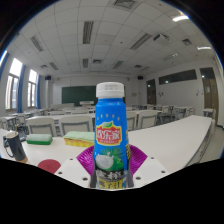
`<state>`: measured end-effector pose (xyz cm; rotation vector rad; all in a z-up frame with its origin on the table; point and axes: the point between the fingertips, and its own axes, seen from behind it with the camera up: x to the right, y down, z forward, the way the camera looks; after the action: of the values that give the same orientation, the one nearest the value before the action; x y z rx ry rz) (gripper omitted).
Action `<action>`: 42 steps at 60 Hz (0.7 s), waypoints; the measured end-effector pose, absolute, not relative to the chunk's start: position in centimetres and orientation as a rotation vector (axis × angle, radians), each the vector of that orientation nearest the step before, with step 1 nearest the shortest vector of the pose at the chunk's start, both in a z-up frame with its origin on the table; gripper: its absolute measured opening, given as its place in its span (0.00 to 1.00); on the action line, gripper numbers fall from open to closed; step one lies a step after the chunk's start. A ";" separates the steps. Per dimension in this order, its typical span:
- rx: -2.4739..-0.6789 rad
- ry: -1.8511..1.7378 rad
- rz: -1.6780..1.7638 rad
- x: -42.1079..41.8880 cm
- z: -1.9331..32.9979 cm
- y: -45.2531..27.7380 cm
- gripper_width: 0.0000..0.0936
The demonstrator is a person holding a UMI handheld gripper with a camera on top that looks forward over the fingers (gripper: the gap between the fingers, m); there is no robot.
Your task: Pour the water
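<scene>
1. Bottle (111, 134): upright, white cap, light blue body, red and green label with printed characters. Contents not visible through the wrap.
2. Gripper (111, 164): both fingers flank the lower part of the bottle. The magenta pads (88, 159) show at each side of it and appear pressed against the label, so the fingers are clamped on the bottle.
3. Bottle base is hidden between the fingers; cannot tell whether it rests on the desk (170, 140) or is lifted off it.
4. Desk: white top, extending ahead and to the right of the bottle.
5. Mug (13, 146): dark, with a handle, standing on the desk well off to the left of the gripper.
6. Green box (77, 138): flat, lying on the desk just left of the bottle, beyond the left finger.
7. Background: classroom with rows of desks, a blackboard (77, 94) on the far wall, windows (14, 84) on the left wall, ceiling light strips lit.
</scene>
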<state>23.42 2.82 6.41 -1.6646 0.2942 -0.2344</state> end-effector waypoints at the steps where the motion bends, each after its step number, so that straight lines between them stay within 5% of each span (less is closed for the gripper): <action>1: -1.669 0.290 -0.243 23.4 6.4 2.8 0.43; 8: -1.688 0.178 -0.307 21.3 7.7 3.1 0.43; 20: -1.552 -0.444 -0.882 12.7 16.1 5.4 0.43; 27: -1.361 -0.902 -1.247 9.4 20.4 7.0 0.43; 42: -0.828 -1.481 -1.762 -0.7 21.9 8.9 0.43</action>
<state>-0.73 8.92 21.90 -0.8280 -1.4806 -1.7618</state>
